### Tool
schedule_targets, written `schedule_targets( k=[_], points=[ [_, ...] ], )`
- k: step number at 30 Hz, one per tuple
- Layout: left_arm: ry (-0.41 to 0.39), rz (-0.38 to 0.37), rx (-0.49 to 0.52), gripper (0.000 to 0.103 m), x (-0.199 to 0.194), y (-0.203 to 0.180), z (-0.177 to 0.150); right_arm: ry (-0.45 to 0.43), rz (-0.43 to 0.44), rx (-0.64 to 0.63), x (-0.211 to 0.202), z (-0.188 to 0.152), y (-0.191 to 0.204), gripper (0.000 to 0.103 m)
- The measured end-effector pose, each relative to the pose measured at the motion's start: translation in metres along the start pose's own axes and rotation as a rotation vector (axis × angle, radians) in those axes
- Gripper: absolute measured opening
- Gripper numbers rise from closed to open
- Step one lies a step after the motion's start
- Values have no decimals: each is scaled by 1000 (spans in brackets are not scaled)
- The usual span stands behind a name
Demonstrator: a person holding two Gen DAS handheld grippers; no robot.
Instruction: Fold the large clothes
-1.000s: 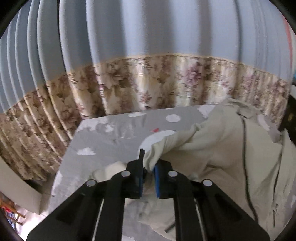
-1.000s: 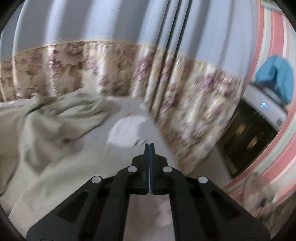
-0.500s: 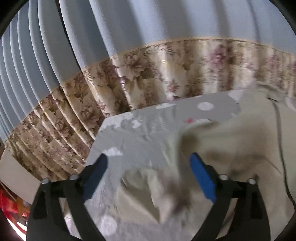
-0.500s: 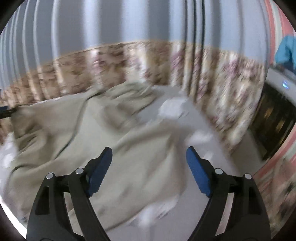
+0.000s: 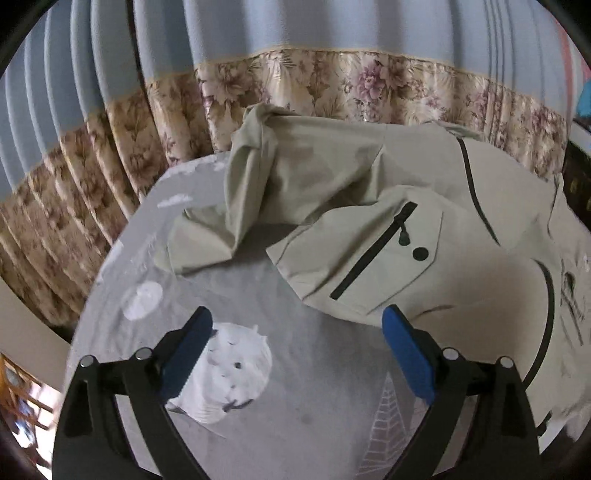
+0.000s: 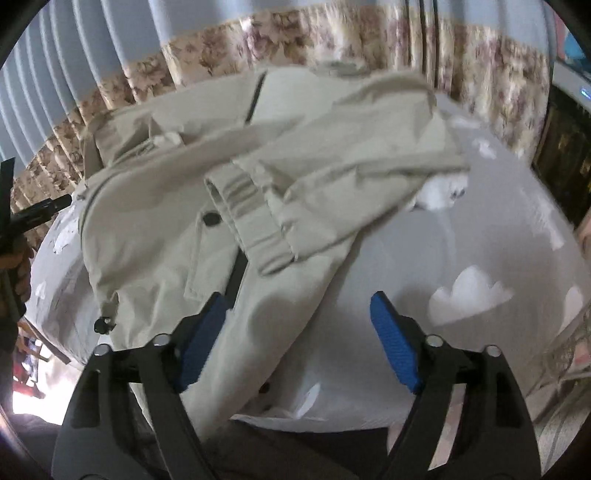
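On the far left of the right wrist view, a hand (image 6: 16,258) held a dark tool at the edge of the picture; it was partly cut off. To the right of it, the beige jacket (image 6: 177,258) lay spread over the bed, with one sleeve (image 6: 332,162) folded across the body so that its elastic cuff (image 6: 251,225) rested near the middle, just beside a black snap button (image 6: 211,219). In the left wrist view the other sleeve (image 5: 236,192) was bunched on the far left part of the jacket, and the chest pocket with a black zipper (image 5: 373,251) faced up.

The jacket lay on a grey bedsheet (image 5: 295,369) printed with white clouds and a white animal figure (image 5: 229,373). Behind the bed hung a blue curtain (image 5: 332,26) with a floral band (image 5: 332,85) at the bottom. A dark cabinet (image 6: 565,147) stood at the far right.

The left gripper (image 5: 297,354) was wide apart over the bare sheet, holding nothing; its right finger was just beside the jacket's near edge. The jaws of the right gripper (image 6: 299,341) were closing, with the jacket's hem below them, but the pads did not press on it.
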State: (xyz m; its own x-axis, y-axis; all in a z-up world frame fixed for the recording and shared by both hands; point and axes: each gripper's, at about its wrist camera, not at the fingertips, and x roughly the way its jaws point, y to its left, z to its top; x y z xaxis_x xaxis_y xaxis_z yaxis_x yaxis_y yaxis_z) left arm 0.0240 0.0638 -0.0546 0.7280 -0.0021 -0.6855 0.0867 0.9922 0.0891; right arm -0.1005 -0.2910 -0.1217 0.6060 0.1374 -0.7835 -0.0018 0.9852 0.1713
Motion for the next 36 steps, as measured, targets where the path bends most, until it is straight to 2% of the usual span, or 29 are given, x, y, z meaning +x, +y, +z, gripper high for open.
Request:
schedule_targets(
  k=[1, 2, 6, 9, 11, 14, 16, 17, 20, 22, 25, 29, 33, 34, 35, 36],
  points=[
    [1, -8, -16, 93, 0, 0, -1, 13, 3, -2, 4, -1, 2, 46],
    [1, -10, -27, 93, 0, 0, -1, 22, 29, -11, 8, -1, 5, 36],
    [6, -16, -56, 93, 1, 1, -1, -2, 33, -61, 10, 4, 11, 5],
    [18, -8, -55, 93, 2, -2, 0, -57, -3, -80, 0, 14, 4, 3],
    [19, -7, -52, 93, 0, -4, -1, -139, -106, -91, -13, 28, -12, 3],
    [31, -20, -53, 93, 3, -8, -2, -243, -289, -65, -29, 61, -61, 2],
    [48, -38, -57, 93, 8, -13, -4, -261, -413, -44, -27, 86, -100, 3],
    [59, -55, -58, 93, 10, -17, -5, -269, -437, -22, -25, 95, -117, 3],
    [106, -142, -9, 93, 15, -41, -10, -240, -437, -16, -11, 112, -143, 3],
    [122, -216, 64, 93, 10, -63, -16, -211, -416, -29, -2, 112, -143, 4],
    [142, -308, 108, 93, -1, -82, -28, -202, -405, -41, 2, 104, -138, 4],
    [172, -404, 79, 93, -5, -102, -40, -185, -380, -18, 4, 93, -137, 4],
    [175, -458, 50, 93, -3, -119, -44, -177, -354, -2, 3, 87, -139, 4],
    [186, -469, 47, 83, 1, -124, -46, -178, -348, -1, 2, 86, -138, 4],
    [193, -452, 55, 79, 4, -127, -46, -182, -338, 4, 0, 85, -138, 4],
    [174, -412, 70, 59, 3, -131, -43, -184, -331, 7, -2, 85, -138, 4]
  ],
)
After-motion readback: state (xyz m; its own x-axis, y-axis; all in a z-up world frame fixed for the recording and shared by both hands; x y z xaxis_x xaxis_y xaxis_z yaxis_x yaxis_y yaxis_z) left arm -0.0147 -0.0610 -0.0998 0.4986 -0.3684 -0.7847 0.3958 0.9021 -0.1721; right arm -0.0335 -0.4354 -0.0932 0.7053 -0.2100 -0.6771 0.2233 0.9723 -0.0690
